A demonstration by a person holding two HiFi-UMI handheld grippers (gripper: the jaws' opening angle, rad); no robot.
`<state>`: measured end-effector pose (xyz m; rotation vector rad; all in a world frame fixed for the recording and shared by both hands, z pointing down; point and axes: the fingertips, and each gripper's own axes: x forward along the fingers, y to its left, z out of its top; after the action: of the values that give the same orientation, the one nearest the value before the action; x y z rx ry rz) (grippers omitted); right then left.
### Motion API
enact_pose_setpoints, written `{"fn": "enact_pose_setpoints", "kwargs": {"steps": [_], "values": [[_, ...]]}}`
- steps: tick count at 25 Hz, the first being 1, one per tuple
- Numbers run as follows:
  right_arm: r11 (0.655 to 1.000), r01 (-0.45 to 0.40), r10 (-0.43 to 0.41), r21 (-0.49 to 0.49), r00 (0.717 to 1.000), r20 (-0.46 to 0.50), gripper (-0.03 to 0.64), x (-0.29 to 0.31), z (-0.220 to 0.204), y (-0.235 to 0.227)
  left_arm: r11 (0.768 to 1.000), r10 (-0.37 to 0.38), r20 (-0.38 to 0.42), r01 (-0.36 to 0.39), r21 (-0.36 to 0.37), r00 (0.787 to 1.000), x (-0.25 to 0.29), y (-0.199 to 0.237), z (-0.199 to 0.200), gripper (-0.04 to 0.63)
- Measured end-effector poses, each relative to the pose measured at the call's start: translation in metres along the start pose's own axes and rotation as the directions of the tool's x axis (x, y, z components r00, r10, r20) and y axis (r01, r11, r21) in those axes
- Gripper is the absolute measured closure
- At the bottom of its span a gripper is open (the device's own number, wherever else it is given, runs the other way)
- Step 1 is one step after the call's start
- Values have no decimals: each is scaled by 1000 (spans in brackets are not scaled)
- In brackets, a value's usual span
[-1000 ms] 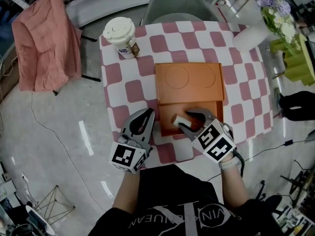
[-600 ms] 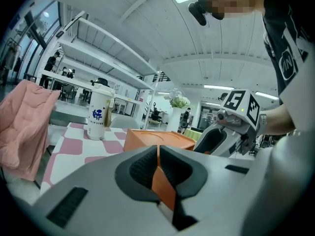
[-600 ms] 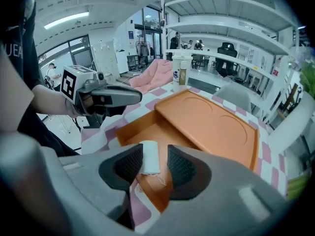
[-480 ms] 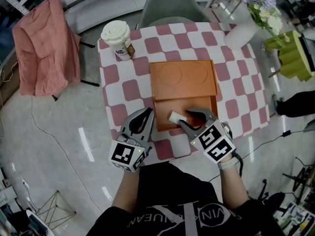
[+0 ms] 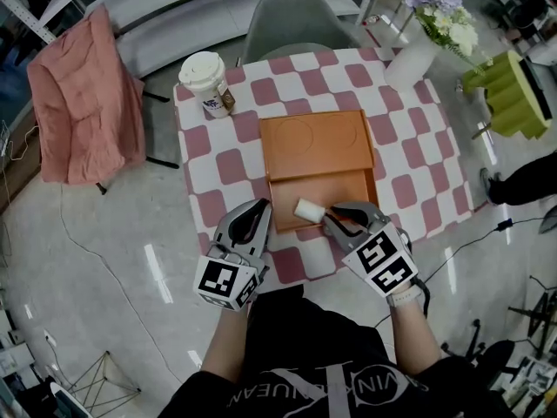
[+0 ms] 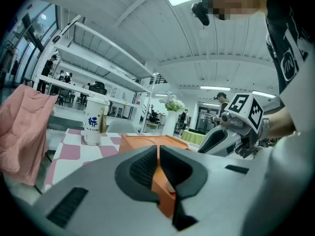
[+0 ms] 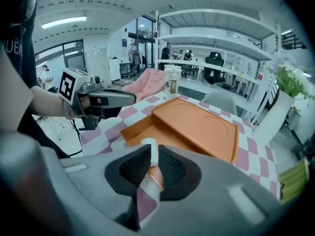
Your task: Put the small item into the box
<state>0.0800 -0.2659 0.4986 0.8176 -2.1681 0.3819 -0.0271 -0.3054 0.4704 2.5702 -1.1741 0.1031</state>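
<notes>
- Right hand-held gripper (image 5: 332,219) (image 7: 153,155): jaws have just been closing and are now narrow, pads pinching the item (image 5: 306,209) (image 7: 148,144), a small white cylinder.
- The item sticks out past the jaw tips, over the near-left part of the box (image 5: 324,197) (image 7: 147,132). Whether it touches the box floor can't be told.
- Box is orange and open, with its lid (image 5: 315,144) (image 7: 202,124) lying flat just behind it on the checked surface (image 5: 218,159).
- Left hand-held gripper (image 5: 262,205) (image 6: 158,154): jaws together, nothing held. It sits at the box's near-left corner, just beside the box.
- A cup (image 5: 209,78) (image 6: 93,122) stands at the far-left corner of the surface, well apart from the box.
</notes>
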Motion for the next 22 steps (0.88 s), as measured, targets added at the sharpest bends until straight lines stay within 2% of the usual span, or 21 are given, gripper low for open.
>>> {"fn": "enact_pose_setpoints", "kwargs": {"steps": [6,12,22], "values": [[999,46,-46,8,998,50,611,-17,0,4,1000,-9,11,9,19,1000,-8,-10,6,575],[994,101,-104,37,988,111,611,-37,-1,5,999,-24,16,23,36,1000,-16,-24,10,575],[978,182,-202,106,952,231,611,-73,8,-3,997,-26,46,22,74,999,-33,-34,25,575]]}}
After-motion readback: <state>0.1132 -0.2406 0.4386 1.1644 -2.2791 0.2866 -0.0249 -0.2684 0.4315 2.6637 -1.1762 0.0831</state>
